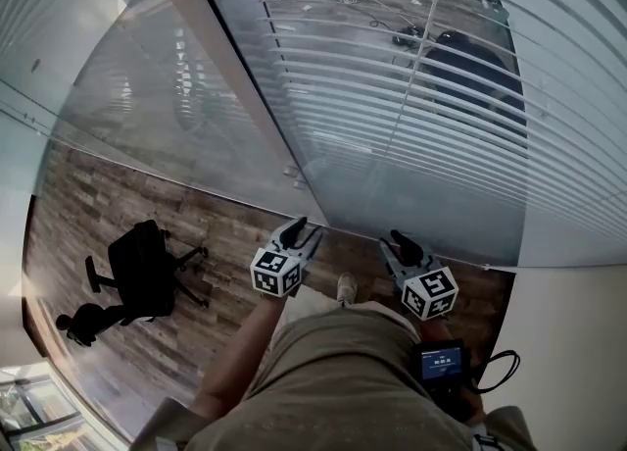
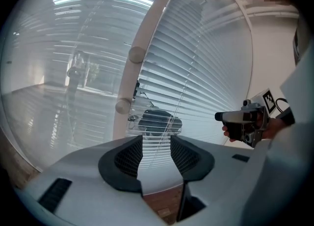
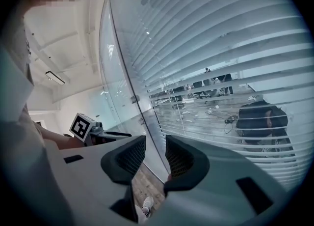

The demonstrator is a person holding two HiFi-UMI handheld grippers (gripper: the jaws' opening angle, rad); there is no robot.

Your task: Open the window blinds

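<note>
Window blinds across the upper centre and right of the head view, white slats level, with gaps wide enough for a look through at a dark chair on the wooden floor beyond. Thin cord or wand down the face of the slats, from the top edge toward mid-frame; which of the two, impossible to tell. Same blinds filling the middle of the left gripper view and the right half of the right gripper view. White post slanting from top centre down to mid-frame, left of the blinds, with a glass pane on its far side. Below the blinds, low in the frame, left gripper and right gripper side by side, both aimed at the glass, neither touching slats or cord. Left fingers moderately apart, nothing between. Right fingers likewise apart and empty. Farther out, a shoe between the two grippers, and a black office chair at lower left on the plank floor.
</note>
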